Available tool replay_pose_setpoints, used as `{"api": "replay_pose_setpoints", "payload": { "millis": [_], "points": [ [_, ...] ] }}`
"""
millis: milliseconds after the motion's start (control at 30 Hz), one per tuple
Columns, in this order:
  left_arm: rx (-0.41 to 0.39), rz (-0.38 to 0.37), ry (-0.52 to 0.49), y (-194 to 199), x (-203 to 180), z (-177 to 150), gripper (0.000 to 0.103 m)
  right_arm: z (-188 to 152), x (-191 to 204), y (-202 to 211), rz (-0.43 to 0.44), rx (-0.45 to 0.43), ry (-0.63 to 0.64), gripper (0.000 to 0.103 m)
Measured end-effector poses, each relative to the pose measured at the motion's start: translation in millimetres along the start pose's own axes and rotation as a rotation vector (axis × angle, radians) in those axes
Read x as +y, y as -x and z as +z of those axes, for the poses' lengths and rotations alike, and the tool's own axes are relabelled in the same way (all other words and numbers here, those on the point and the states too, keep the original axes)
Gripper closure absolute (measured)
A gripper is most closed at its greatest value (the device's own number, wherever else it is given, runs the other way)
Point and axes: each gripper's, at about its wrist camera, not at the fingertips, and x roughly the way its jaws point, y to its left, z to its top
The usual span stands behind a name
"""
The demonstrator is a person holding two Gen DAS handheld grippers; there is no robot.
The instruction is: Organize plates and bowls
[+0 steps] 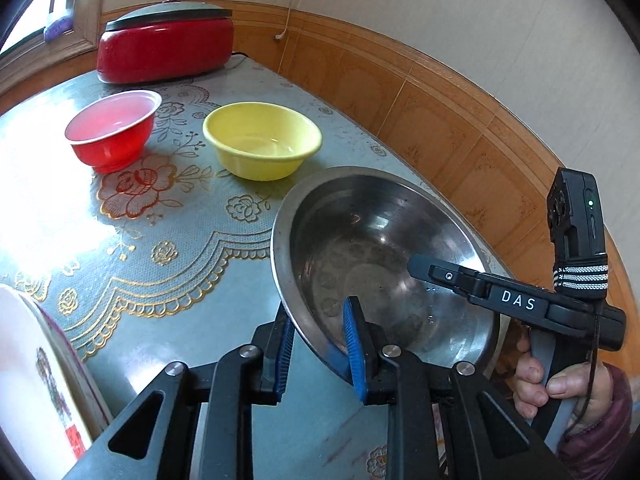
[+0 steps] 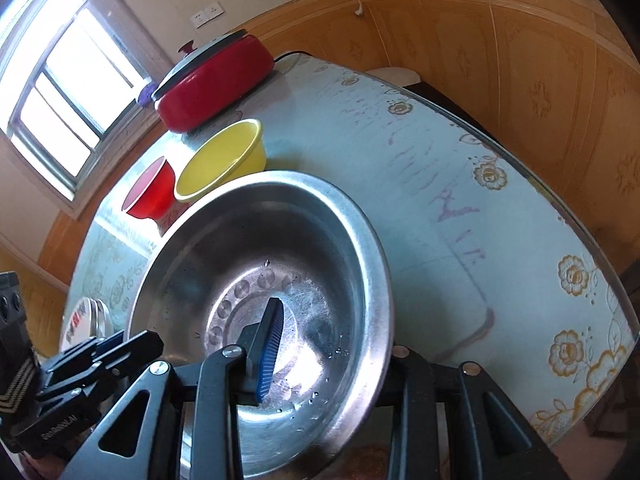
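Note:
A large steel bowl (image 1: 372,248) is held tilted above the table's right edge; it also fills the right wrist view (image 2: 280,248). My left gripper (image 1: 320,320) straddles its near-left rim, one blue pad inside and one outside, and is shut on it. My right gripper (image 2: 332,332) straddles the opposite rim, one pad inside and the other finger hidden behind the bowl wall; it shows in the left wrist view (image 1: 416,268). A yellow bowl (image 1: 262,140) and a red bowl (image 1: 114,130) stand upright on the table beyond. White plates (image 1: 32,380) lie at the near left.
A red lidded electric pot (image 1: 166,40) stands at the table's far end near the window. The table (image 1: 168,240) has a floral glass-covered cloth. A wood-panelled wall (image 1: 440,112) runs close along its right side.

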Motion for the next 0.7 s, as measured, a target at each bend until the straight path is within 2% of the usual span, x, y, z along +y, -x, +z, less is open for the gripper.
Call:
{"api": "replay_pose_setpoints", "payload": {
  "millis": [100,233,367,700],
  "points": [
    [-0.006,0.013,0.006,11,2,-5,0.079,-3,4,-1,0.006,0.015,-0.004,0.075],
    [-0.028,0.028,-0.007,26,8,-10,0.079,-7,16,0,0.024,0.011,0.008,0.076],
    [-0.006,0.025,0.025,30,21,-16,0.079,-14,29,0,0.014,0.021,0.008,0.076],
    [-0.005,0.019,0.018,42,34,-35,0.079,-35,52,-5,-0.026,0.053,0.002,0.074]
  ]
}}
